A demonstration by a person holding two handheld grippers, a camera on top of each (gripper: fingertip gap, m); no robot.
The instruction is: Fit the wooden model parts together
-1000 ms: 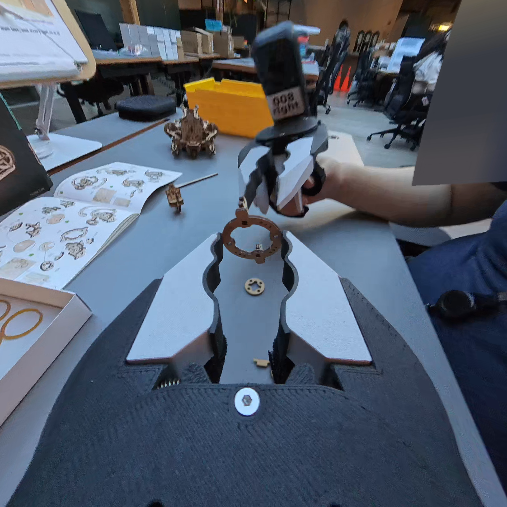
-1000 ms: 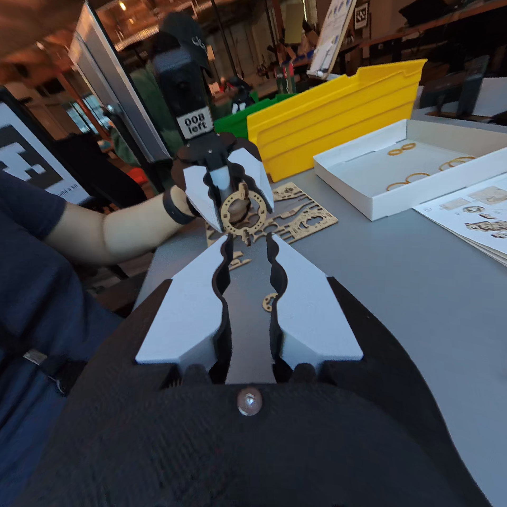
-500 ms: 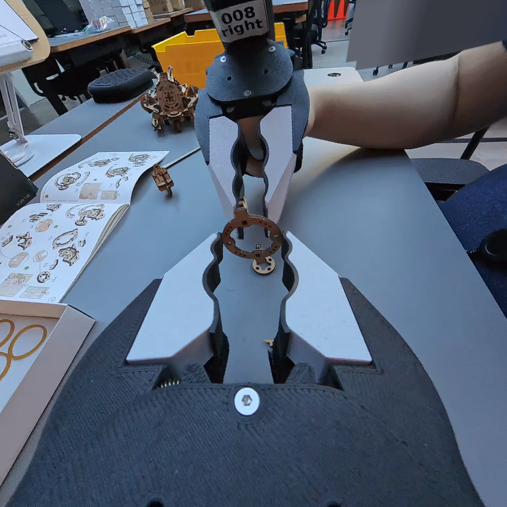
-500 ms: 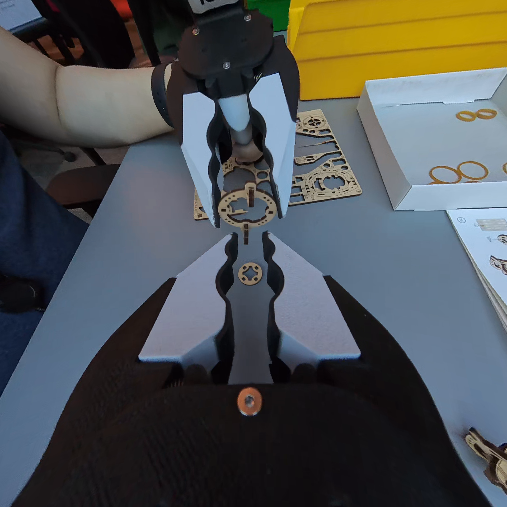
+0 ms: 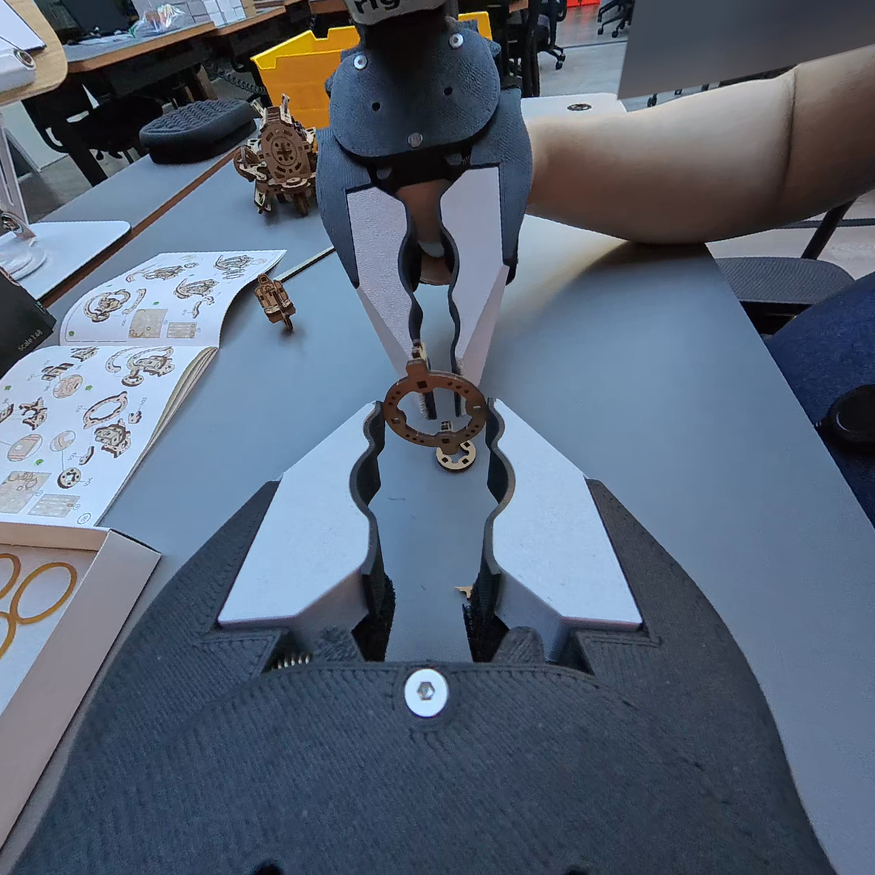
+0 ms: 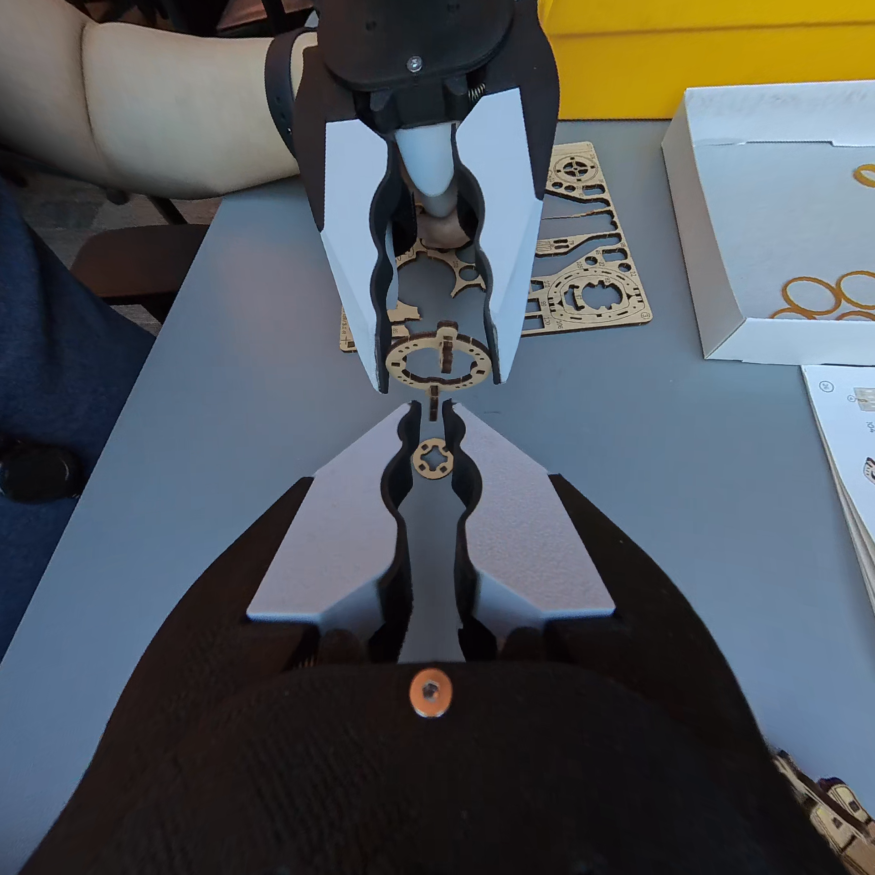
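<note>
1. My left tongs grasp the ring above the table.
2. My right tongs look released, straddling its peg.
3. Next: pinch the peg, seat it gently.

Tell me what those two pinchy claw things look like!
Both match. The left gripper and the right gripper each have a rough black printed body, rounded like a shell, with a silver screw in the middle. Each has two pale grey wedge fingers with wavy black inner edges. The person wears a black band at the left wrist.
</note>
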